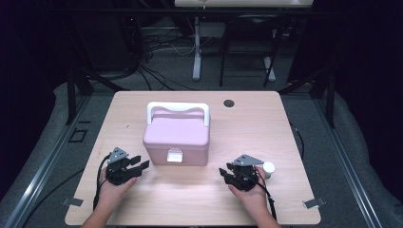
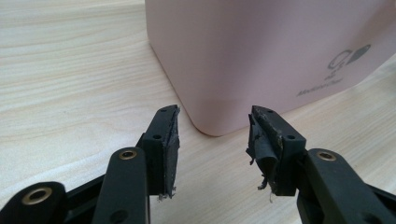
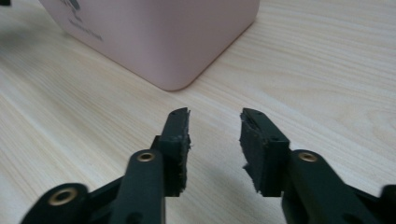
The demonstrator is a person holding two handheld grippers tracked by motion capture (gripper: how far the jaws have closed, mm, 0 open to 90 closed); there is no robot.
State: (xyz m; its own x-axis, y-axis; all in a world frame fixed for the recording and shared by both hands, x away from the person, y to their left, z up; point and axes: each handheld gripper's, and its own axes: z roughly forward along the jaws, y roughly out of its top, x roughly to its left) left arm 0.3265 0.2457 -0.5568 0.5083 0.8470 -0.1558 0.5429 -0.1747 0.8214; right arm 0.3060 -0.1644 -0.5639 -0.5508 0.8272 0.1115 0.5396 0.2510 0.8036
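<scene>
Two grippers rest on a wooden table (image 1: 266,118), both with jaws spread and nothing between them. The left gripper (image 2: 212,135) points at the near left corner of a pink box (image 1: 177,137), just short of it. The right gripper (image 3: 215,128) points at the box's near right corner, a little farther off. A small white cup (image 1: 269,168) stands right of the box, just beside the right gripper.
</scene>
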